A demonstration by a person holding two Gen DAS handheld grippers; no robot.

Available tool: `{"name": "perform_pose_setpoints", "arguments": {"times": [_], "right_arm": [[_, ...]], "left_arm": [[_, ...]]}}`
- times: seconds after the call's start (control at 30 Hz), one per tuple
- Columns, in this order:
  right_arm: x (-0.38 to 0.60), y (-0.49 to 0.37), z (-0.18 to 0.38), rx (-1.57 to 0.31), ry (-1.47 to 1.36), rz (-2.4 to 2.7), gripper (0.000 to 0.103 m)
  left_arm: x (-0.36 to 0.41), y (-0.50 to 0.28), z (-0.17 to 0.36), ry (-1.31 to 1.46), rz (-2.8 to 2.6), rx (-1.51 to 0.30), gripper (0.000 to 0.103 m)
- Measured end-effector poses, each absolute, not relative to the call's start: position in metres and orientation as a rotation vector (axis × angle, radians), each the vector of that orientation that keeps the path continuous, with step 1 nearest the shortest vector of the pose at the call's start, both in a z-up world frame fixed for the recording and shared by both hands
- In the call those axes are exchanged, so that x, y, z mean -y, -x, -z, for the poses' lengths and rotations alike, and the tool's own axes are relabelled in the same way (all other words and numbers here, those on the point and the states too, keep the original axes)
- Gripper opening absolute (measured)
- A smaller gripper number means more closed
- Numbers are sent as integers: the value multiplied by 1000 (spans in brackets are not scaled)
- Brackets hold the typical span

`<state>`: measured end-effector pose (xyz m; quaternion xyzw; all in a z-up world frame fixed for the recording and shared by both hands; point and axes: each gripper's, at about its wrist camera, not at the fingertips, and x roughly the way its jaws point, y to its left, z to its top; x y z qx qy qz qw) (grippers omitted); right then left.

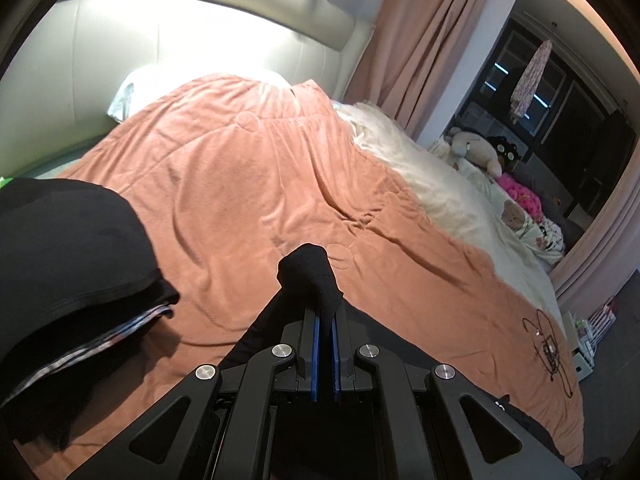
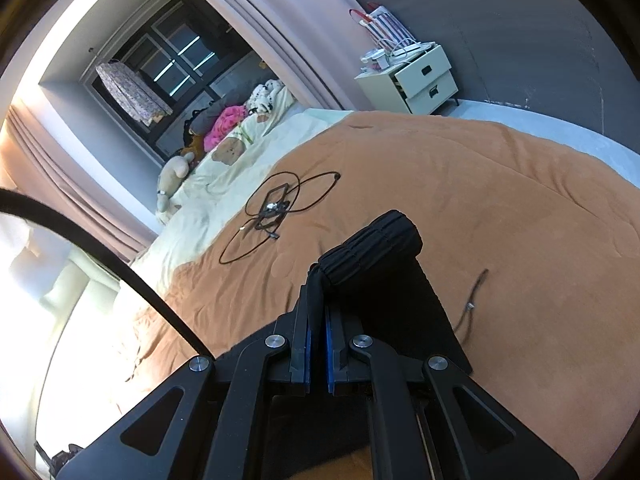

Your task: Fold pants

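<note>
The black pants point(image 2: 384, 264) hang over the orange bedspread point(image 1: 240, 184), near its front edge. The left gripper point(image 1: 325, 320) is clamped on a bunched corner and the right gripper point(image 2: 317, 308) on the ribbed waistband. The fabric looks light, soft and floppy, so I judge edges and corners the best holds.

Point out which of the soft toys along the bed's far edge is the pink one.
The pink toy lies between the grey cushion and the cream sheet's bear print; the toy nearer the headboard is beige.

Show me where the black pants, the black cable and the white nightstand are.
black pants point(image 2: 372, 240), right wrist view, bunched waistband.
black cable point(image 2: 280, 204), right wrist view, coiled loops.
white nightstand point(image 2: 424, 76), right wrist view, upper drawer front.
</note>
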<state>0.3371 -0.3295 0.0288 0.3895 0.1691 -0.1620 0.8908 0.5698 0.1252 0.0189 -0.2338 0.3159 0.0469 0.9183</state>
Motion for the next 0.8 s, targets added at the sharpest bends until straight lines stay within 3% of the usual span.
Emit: {"name": "perform_pose_setpoints", "arguments": {"times": [0.67, 0.77, 0.8], "right_arm": [[359, -462, 0, -500, -787, 444, 2], [359, -474, 2, -525, -759, 458, 4], [357, -478, 2, -534, -756, 454, 9]], "left_arm": [[-78, -714, 79, 344, -162, -864, 5], [-68, -725, 93, 287, -166, -927, 11], [-66, -725, 96, 280, -158, -947, 24]]}}
